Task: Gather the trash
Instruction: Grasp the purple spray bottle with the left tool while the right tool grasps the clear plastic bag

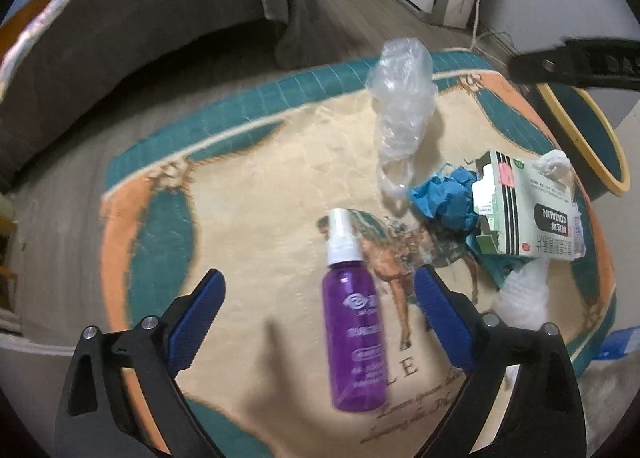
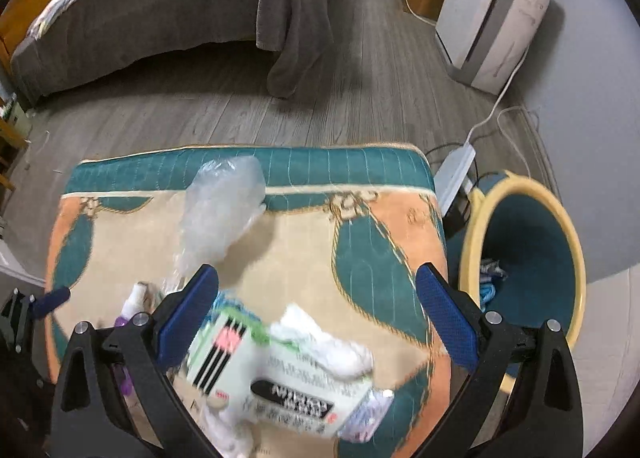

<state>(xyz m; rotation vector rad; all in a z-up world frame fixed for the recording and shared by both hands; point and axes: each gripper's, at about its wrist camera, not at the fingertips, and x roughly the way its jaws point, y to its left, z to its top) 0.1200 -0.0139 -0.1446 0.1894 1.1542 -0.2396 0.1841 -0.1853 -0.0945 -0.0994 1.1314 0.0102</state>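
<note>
A purple spray bottle [image 1: 354,322] with a white cap lies on the patterned cloth [image 1: 256,186], between the fingers of my open left gripper [image 1: 320,298]. A crumpled clear plastic bag [image 1: 402,98] stands farther back. To the right lie a blue crumpled wad [image 1: 444,198], a green-and-white carton [image 1: 528,210] and a white tissue [image 1: 554,163]. My right gripper [image 2: 318,294] is open above the carton [image 2: 276,378] and the tissue [image 2: 324,342], holding nothing. The plastic bag [image 2: 222,206] sits ahead of it. A teal bin with a yellow rim [image 2: 560,218] stands right of the cloth and holds some scraps.
A bed with a grey blanket [image 2: 160,10] fills the back left. A white appliance [image 2: 492,14] stands by the wall, with a power strip [image 2: 456,170] and cables on the wood floor. The other gripper's finger [image 1: 576,62] shows at upper right in the left wrist view.
</note>
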